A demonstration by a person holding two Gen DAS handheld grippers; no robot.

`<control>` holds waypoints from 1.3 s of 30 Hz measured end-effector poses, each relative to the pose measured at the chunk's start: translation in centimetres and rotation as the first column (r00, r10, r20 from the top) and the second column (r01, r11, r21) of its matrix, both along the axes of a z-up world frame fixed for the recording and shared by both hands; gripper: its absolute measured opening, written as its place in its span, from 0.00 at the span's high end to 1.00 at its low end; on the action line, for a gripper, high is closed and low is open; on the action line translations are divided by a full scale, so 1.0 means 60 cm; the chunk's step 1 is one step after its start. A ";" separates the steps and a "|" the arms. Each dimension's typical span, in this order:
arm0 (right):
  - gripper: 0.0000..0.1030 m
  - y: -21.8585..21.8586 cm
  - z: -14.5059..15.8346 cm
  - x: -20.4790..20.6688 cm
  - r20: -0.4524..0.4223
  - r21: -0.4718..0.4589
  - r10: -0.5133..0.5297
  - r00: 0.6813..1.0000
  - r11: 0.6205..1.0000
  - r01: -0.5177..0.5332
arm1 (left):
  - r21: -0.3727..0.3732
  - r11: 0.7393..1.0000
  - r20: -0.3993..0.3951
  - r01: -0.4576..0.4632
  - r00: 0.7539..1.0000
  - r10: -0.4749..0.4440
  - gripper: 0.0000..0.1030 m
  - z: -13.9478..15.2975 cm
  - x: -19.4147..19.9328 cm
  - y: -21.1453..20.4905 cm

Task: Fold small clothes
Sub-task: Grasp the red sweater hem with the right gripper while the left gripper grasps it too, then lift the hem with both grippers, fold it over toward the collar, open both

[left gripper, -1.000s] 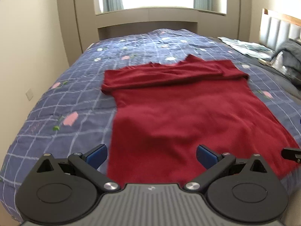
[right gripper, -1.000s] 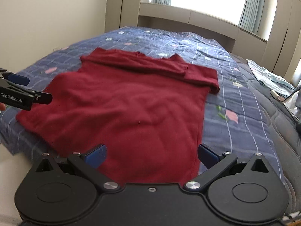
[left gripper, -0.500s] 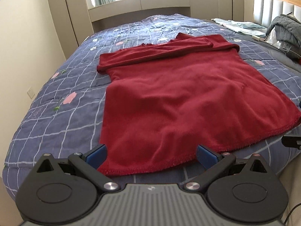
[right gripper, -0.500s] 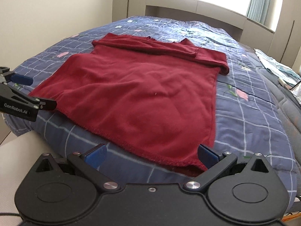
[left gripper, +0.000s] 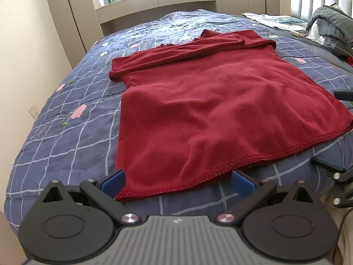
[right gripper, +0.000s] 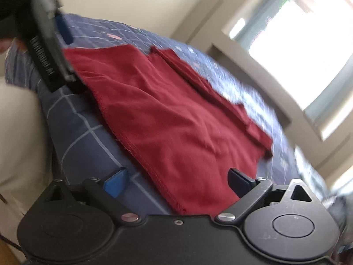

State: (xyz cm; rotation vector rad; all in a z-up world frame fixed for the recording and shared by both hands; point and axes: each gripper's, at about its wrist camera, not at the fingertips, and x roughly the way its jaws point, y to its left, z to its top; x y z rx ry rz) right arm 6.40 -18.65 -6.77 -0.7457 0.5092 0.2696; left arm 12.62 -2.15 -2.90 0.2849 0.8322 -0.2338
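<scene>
Red garment (left gripper: pixel 211 110): lies spread flat on the bed, filling the centre of the left wrist view. Sleeves folded across its far end, near the top of the frame. Stitched hem runs along the lower edge, from lower centre to the right side. In the right wrist view it appears tilted and motion-blurred, crossing the frame from upper left to lower right.

Bed (left gripper: pixel 72 119): covered by a blue quilt with a pale grid and small pink flower motifs. The quilt shows at the left, at the top and along the bottom right around the garment.

Left gripper (left gripper: pixel 177 180): bottom centre of its own view. Jaws stand wide apart, with the near left corner of the hem lying between the blue fingers (left gripper: pixel 113 180); the pads do not press on the cloth.

Right gripper (right gripper: pixel 177 180): bottom centre of its own view, rolled to one side. Jaws are closing but not yet together; the near right corner of the hem lies between them, with no pinch visible. Its black fingers also show at the right edge of the left wrist view.

Grey bundle of bedding (left gripper: pixel 331 25): upper right of the left wrist view, well apart from the garment.

Window (right gripper: pixel 304 50): bright, upper right of the right wrist view.
</scene>
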 end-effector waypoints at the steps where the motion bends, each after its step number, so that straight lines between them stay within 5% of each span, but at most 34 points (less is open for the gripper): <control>1: 0.28 0.003 -0.001 -0.002 0.007 -0.008 0.022 1.000 1.000 -0.022 | -0.005 1.000 -0.002 0.004 1.000 -0.004 0.00 0.000 0.000 0.000; 3: 0.69 0.009 0.000 -0.003 0.005 -0.017 0.058 0.998 0.998 -0.058 | -0.022 1.000 -0.007 0.019 1.000 -0.019 0.00 0.000 0.000 0.000; 6: 0.85 0.010 0.002 0.003 -0.004 -0.033 0.091 0.996 0.995 -0.091 | -0.045 0.998 -0.005 0.050 0.999 -0.051 0.00 0.002 -0.003 -0.003; 14: 0.92 -0.033 0.095 0.055 -0.126 0.274 0.050 0.991 0.962 -0.014 | -0.077 0.984 0.065 0.158 0.986 -0.153 0.00 0.014 -0.026 -0.017; 21: 0.93 -0.050 0.144 0.076 -0.165 0.395 0.051 0.985 0.918 0.019 | 0.002 0.983 0.168 0.181 0.969 -0.179 0.00 -0.006 -0.026 -0.061; 25: 0.93 -0.056 0.152 0.073 -0.153 0.386 0.039 0.987 0.922 0.024 | 0.101 0.992 0.220 0.081 0.970 -0.102 0.25 -0.013 -0.010 -0.076; 30: 0.94 -0.063 0.152 0.058 -0.149 0.383 0.023 0.989 0.923 0.036 | 0.128 0.990 0.251 0.065 0.963 -0.095 0.50 -0.010 -0.008 -0.050; 34: 0.94 -0.066 0.144 0.047 -0.152 0.366 0.024 0.988 0.930 0.034 | 0.230 0.968 0.259 0.096 0.953 -0.156 0.88 -0.023 -0.013 -0.038; 39: 0.94 -0.058 0.133 0.041 -0.162 0.307 0.041 0.986 0.952 0.011 | 0.265 0.954 0.283 0.139 0.935 -0.215 0.95 -0.014 -0.030 -0.020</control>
